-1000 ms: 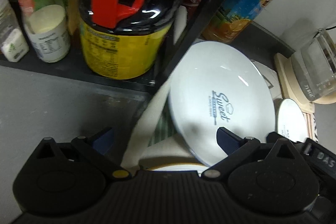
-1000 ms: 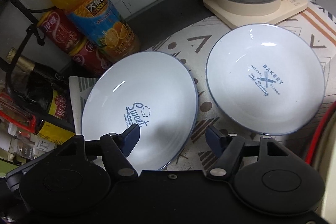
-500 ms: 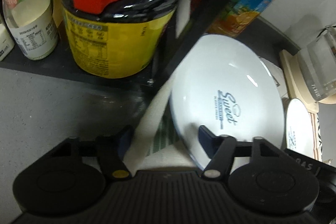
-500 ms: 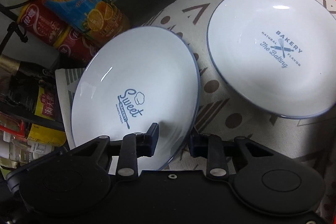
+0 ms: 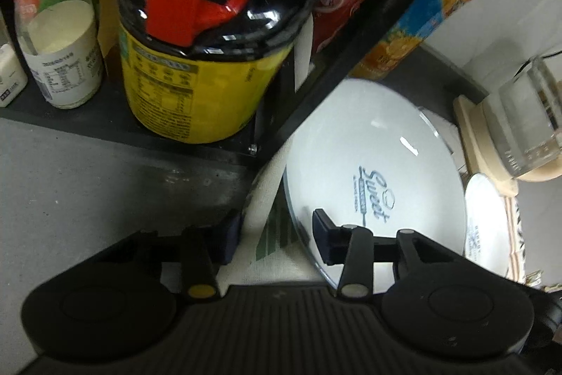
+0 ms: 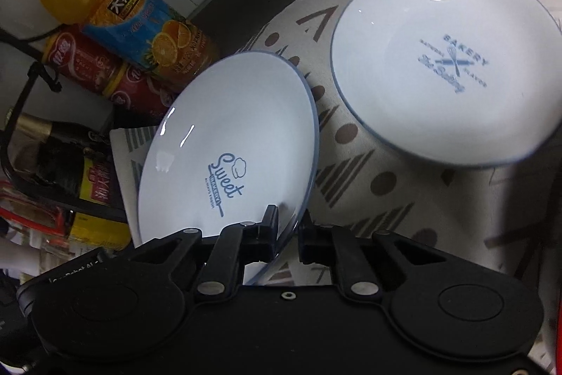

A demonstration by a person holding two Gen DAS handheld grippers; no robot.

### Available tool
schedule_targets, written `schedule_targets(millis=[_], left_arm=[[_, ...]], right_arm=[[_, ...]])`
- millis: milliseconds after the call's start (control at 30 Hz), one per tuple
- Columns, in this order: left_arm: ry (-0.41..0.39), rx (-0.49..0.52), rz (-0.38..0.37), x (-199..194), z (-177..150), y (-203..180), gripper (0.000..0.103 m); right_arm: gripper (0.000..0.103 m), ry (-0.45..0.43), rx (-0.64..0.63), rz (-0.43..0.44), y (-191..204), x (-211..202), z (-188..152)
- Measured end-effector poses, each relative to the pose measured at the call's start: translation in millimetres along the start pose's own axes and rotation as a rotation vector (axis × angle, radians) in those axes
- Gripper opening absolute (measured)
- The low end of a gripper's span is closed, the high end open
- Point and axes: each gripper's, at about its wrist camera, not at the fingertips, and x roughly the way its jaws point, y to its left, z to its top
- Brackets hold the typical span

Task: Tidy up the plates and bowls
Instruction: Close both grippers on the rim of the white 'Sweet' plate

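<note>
Both claws work the Sweet plate, tilted at frame centre: my right claw pinches its lower rim, my left claw is closing around its edge, pads not yet pressing.

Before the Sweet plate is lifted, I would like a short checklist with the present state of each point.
1. Right gripper on the Sweet plate: ok, jaws shut on its near rim.
2. Left gripper on the same plate: not ok, jaws closing, pads not yet pressing; the rim and the cloth edge lie between them.
3. Plate empty: ok, nothing lies on it.
4. Bakery plate clear of it: ok, a gap of cloth shows between them.
5. Room beside the orange juice bottle and red cans: cannot tell, the plate's far rim hides the gap.
</note>
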Motion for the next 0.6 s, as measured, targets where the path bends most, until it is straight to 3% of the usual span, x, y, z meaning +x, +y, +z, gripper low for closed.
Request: schedule_targets(millis=[433, 600], left_arm=[[-0.087, -0.066, -0.084, -53.5, -4.9, 21.4, 0.043], [-0.049, -0.107, -0.13, -51.1, -3.5, 22.6, 0.043]], right_arm=[[0.012, 0.004, -0.003, -0.005, 0.6, -1.9, 0.9], [0.012, 0.007, -0.011, -0.008, 1.6, -1.4, 1.4]])
